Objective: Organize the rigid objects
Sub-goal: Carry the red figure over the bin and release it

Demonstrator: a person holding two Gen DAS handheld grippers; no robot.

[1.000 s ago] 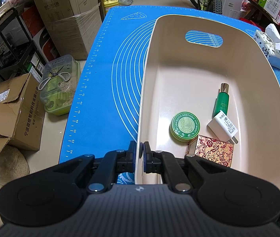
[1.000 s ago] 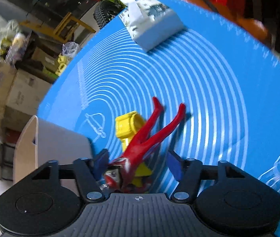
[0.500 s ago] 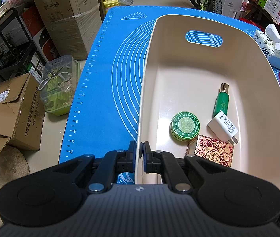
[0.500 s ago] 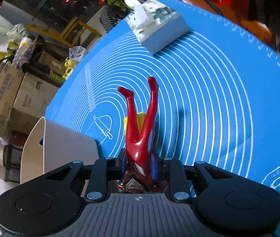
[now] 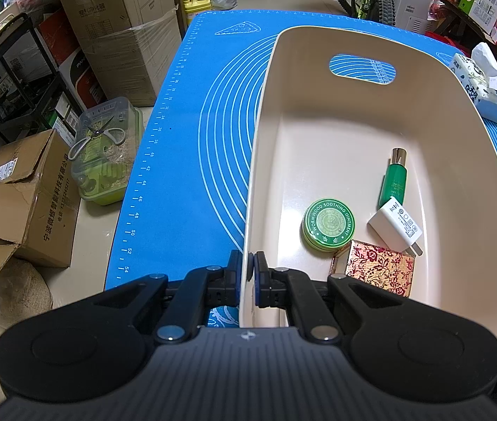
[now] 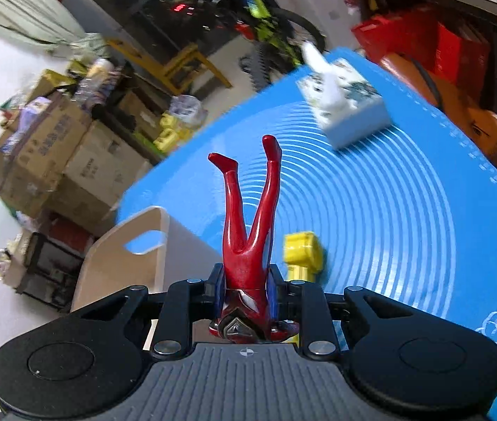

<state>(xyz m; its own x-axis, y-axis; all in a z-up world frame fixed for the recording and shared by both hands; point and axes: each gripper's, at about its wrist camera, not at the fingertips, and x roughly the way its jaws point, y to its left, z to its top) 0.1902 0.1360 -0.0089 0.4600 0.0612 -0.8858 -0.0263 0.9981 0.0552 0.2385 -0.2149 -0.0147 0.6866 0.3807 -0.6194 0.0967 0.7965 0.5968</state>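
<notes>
There's "WORMWOOD SOOTHING OINTMENT" ringing the lid of the green tin point(image 5: 328, 222). Ruler numbers 42 through 54 run down the blue mat point(image 5: 185, 175) edge (even steps), and "Infraxss" or similar tops a cardboard box point(image 5: 132, 3).

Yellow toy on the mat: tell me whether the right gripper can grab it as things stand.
Probably not. The right gripper is shut on the red figure, so its jaws are full, though the yellow toy lies uncovered on the blue mat.
</notes>
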